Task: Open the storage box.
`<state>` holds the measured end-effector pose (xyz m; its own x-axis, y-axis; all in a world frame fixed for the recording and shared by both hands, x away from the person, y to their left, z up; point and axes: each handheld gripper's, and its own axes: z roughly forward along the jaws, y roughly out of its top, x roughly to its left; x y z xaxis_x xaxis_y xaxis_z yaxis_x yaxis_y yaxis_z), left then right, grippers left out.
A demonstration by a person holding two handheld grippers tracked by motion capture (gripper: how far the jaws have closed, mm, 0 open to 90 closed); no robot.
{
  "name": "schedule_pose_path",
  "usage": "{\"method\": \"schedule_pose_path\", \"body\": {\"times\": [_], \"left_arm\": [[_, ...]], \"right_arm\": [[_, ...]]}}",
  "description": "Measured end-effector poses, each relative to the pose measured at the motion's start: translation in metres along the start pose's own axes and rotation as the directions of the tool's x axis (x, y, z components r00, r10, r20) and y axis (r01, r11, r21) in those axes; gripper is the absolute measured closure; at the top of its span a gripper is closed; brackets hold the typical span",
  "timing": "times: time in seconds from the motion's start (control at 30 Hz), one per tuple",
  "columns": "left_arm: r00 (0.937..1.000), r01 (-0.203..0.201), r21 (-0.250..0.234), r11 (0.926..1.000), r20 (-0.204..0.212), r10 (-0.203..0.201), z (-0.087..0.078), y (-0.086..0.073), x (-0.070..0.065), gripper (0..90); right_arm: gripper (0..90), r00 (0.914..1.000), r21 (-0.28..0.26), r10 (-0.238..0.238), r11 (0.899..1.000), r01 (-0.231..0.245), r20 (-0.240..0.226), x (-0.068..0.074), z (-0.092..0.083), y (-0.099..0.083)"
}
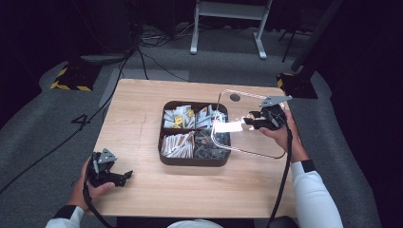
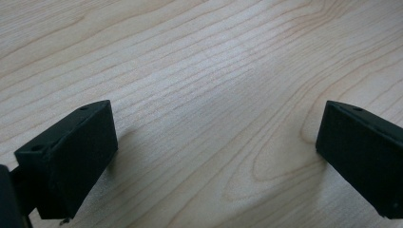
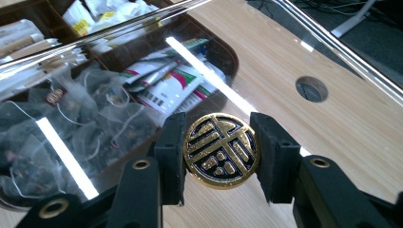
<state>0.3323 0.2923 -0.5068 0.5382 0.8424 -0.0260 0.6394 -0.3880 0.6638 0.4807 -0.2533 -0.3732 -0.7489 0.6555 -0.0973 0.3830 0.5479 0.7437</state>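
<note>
A dark brown compartment box (image 1: 190, 161) stands mid-table, holding sachets (image 1: 178, 145) and tea bags (image 1: 209, 151). Tilted over its right side is a clear lid (image 1: 254, 140). My right gripper (image 1: 252, 119) is shut on the lid's round gold-and-black knob (image 3: 221, 150), a jaw pressing each side of it. Through the lid in the right gripper view I see tea bags (image 3: 71, 128) and striped sachets (image 3: 166, 88). My left gripper (image 1: 124, 176) rests near the table's front left corner, away from the box. It is open (image 2: 214, 152), with bare wood between its jaws.
The wooden table (image 1: 138, 109) has a round cable hole (image 1: 235, 97) near its far right edge, just behind the lid. On the floor beyond lie cables (image 1: 152, 61), a white desk frame (image 1: 228, 28) and yellow-black striped bases (image 1: 71, 78).
</note>
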Motion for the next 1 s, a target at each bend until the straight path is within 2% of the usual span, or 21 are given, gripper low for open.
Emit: {"method": "schedule_pose_path", "body": {"times": [0.37, 1.0], "left_arm": [[1.0, 0.0, 0.0, 1.0, 0.0, 0.0, 0.0, 0.0, 0.0, 0.2], [1.0, 0.0, 0.0, 1.0, 0.0, 0.0, 0.0, 0.0, 0.0, 0.2]], "right_arm": [[59.6, 0.9988, 0.0, 0.039, 0.999, -0.039, 0.03, -0.015, -0.014, -0.026], [59.5, 0.9943, 0.027, 0.092, 0.995, -0.094, 0.053, -0.031, -0.018, -0.061]]}}
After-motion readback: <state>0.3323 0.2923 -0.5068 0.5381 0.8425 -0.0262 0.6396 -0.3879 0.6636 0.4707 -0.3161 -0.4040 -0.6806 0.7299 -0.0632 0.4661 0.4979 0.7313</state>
